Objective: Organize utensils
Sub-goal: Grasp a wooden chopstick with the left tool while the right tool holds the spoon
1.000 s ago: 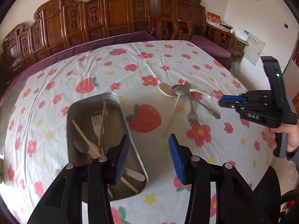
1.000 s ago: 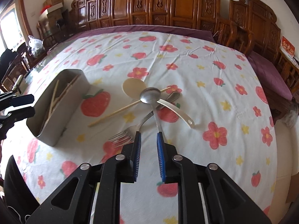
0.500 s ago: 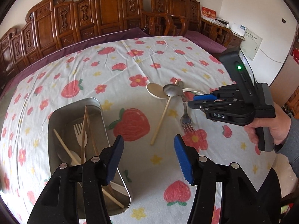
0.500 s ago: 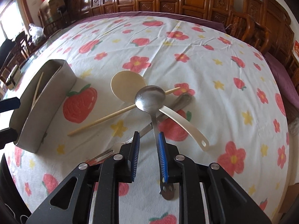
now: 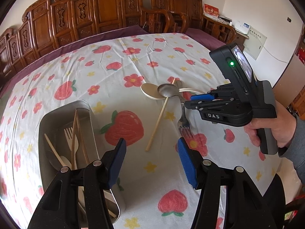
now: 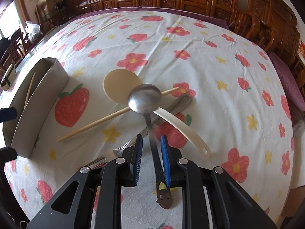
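The right claw (image 6: 151,156) straddles the slim handle of the grey metal spoon (image 6: 144,100), its blue pads parted on either side and apparently not yet gripping it. That spoon's bowl rests on top of a small pile in the middle of the worktop: a cream plastic spoon (image 6: 122,85), a pale wooden chopstick (image 6: 99,123) and a steel fork (image 6: 133,143) lie crossed beneath it. To do this step well, the pads should probably close squarely on the handle and lift straight up, so the bowl clears the chopstick without dragging the pile. The left claw (image 5: 151,157) hangs wide open and empty, just right of the oblong steel tray (image 5: 57,114) that already holds utensils. A white cloth printed with strawberries and flowers (image 5: 124,61) covers the worktop; carved dark wooden chairs (image 5: 106,9) line the far side.
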Motion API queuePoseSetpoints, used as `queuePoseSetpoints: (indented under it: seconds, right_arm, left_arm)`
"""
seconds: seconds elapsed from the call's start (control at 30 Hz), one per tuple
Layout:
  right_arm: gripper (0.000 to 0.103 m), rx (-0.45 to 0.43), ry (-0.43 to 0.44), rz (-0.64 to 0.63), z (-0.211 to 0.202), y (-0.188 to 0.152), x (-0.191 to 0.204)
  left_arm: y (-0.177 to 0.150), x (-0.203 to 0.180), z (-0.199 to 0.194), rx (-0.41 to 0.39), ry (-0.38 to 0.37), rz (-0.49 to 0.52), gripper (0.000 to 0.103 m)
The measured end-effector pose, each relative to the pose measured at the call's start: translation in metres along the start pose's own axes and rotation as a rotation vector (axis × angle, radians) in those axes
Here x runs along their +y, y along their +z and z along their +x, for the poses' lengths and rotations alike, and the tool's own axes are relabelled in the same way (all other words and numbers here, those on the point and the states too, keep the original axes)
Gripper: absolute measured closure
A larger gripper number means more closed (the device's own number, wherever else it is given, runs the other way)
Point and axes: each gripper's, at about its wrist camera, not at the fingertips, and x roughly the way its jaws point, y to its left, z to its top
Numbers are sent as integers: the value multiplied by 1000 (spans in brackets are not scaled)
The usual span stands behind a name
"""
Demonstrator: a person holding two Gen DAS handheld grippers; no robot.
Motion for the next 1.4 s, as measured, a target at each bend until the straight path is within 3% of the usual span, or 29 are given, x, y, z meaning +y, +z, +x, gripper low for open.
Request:
queuePoseSetpoints:
  seconds: [0.1,0.17,0.27,0.7,1.2,1.4]
  right_arm:
    - [82,19,-4,0,6,0,-2]
    - [90,14,-2,-4,6,-1,-1]
    - [95,-1,16,-6,1,-8,0]
    - [95,-129,31,105,-57,-49,-25]
    - [95,-126,13,179,-70,-95,-52]
    - [95,-128,18,193,-74,-103,-55]
  left_arm:
    - [0,-2,2,6,0,-3,49]
    - [0,-3,4,12,-2,-4,49]
    - [2,-6,9,20,-1,-1,49]
    - [25,-20,38,40,-5,26,50]
    - [62,-30,99,151,22,164,59]
    - [66,-29,119,194,26,168,67]
